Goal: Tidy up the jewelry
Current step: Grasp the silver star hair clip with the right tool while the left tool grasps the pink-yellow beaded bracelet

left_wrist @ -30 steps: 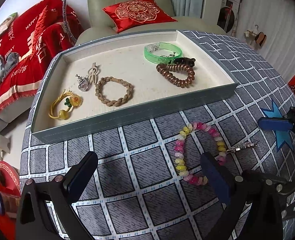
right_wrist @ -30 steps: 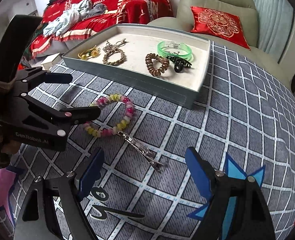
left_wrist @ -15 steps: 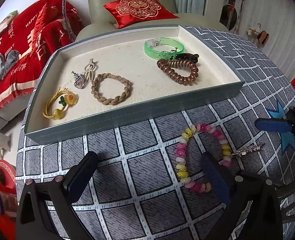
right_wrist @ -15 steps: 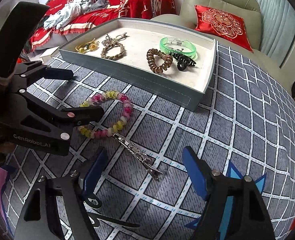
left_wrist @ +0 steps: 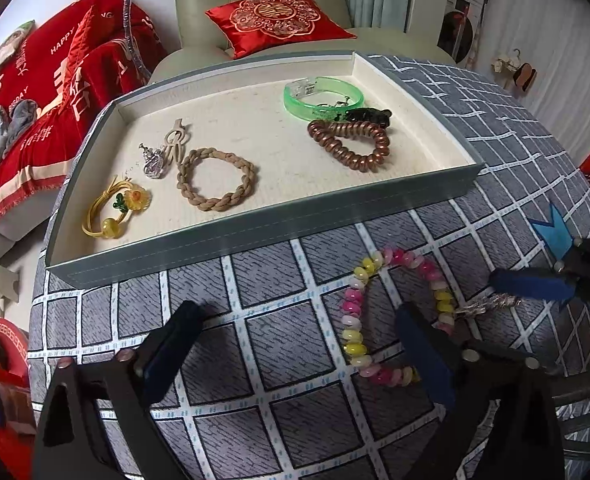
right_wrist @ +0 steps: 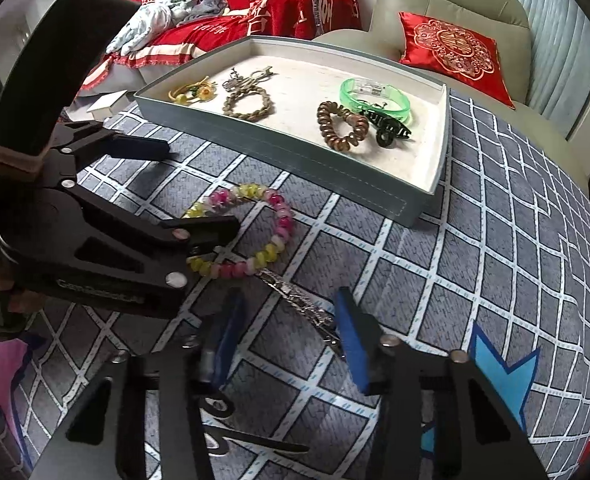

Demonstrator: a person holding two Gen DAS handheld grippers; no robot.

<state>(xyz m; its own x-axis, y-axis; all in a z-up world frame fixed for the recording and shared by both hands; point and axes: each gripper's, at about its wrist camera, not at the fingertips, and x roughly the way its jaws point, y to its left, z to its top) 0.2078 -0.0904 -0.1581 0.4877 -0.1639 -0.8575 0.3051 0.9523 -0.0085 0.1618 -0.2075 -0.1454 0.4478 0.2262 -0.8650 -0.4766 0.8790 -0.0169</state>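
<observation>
- Tray [left_wrist: 255, 236] sits on the grid cloth [left_wrist: 279, 344]. It holds a yellow tie [left_wrist: 115, 210], silver charm [left_wrist: 154, 162], braid [left_wrist: 215, 180], coil [left_wrist: 351, 144], green bangle [left_wrist: 323, 94] and black claw clip [left_wrist: 369, 114].
- Two pieces are not yet stowed: the bead bracelet [right_wrist: 247, 236] and a silver clip [right_wrist: 299, 304], both on the cloth just in front of the tray's near wall, touching each other at the bracelet's edge.
- Our left gripper [left_wrist: 295, 356]: jaws spread wide, holding nothing. One finger reaches over the bracelet's ring; the other stands well off on bare cloth.
- Our right gripper [right_wrist: 285, 340]: jaws spread, nothing held, straddling the clip. We cannot tell if the pads touch it.
- We judge the step in hand to be a pickup of the clip by the right, with the bracelet waiting for the left.
- Risk: the clip lies flat and thin, so the pads may close on cloth and bunch it up or skid off the metal.
- Risk: since clip and bracelet touch, lifting one may drag or snag the other.
- Risk: both grippers crowd one patch, and closing together may knock their fingers.
- Risk: the beads look smooth and round; a pinch on one bead could let the ring roll or swing out.
- Risk: the tray wall stands between pieces and bed; a low carry could catch on it.
</observation>
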